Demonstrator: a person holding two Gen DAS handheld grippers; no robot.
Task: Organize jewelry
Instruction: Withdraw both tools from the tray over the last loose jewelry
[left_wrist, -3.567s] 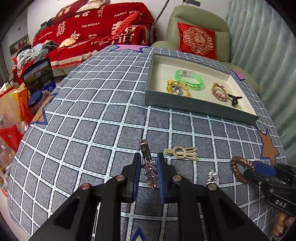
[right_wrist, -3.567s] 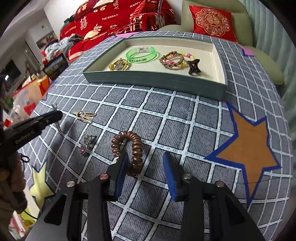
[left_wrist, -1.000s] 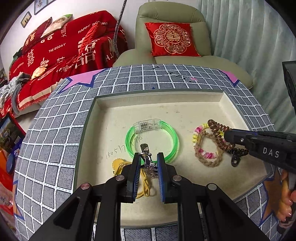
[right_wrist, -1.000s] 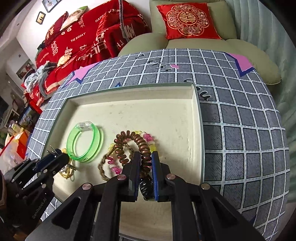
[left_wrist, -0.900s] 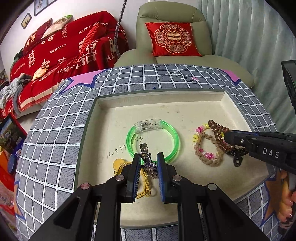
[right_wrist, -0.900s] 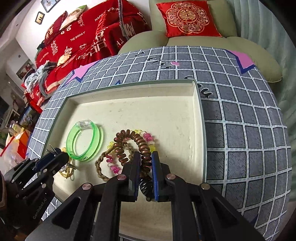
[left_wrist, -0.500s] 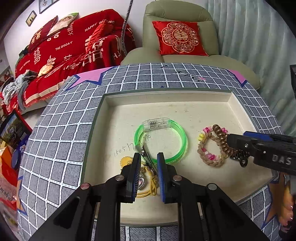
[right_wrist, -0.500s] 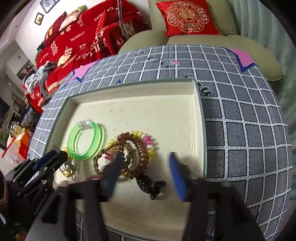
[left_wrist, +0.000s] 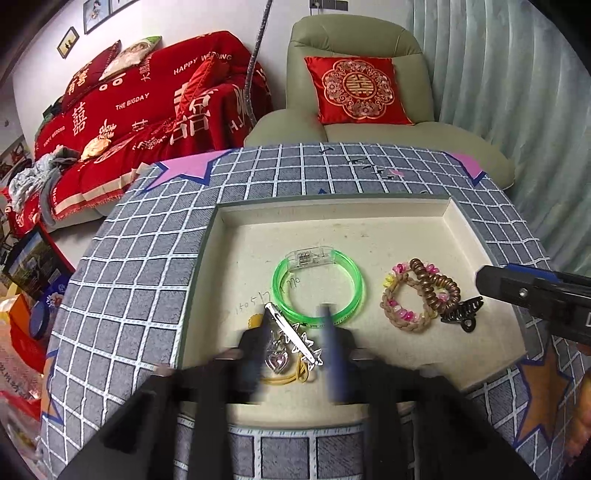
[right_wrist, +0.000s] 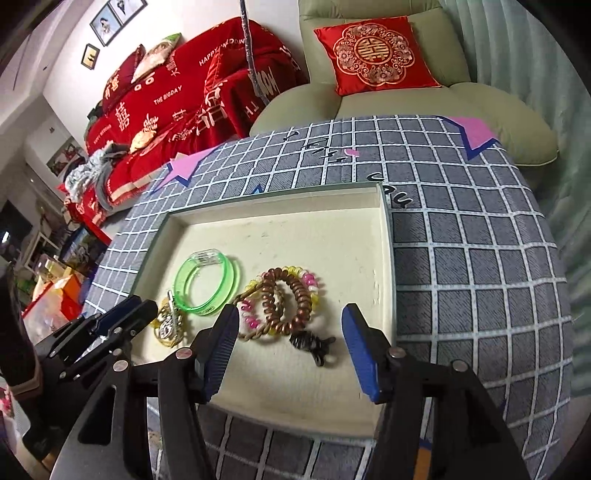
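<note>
Left hand-held gripper (left_wrist: 295, 350): spread, blurred, over the silver hair clip (left_wrist: 291, 338) lying in the tray (left_wrist: 207, 258).
Right hand-held gripper (right_wrist: 291, 347): spread wide above the brown coil bracelet (right_wrist: 286, 302).

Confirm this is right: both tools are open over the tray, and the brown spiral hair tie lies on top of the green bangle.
Not quite. The right wrist view shows the brown spiral hair tie lying on the braided beaded bracelet, apart from the green bangle. Both the left tool and right tool are open over the tray.

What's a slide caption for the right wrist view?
Right gripper open above the tray, brown coil hair tie lying on the braided bracelet.
</note>
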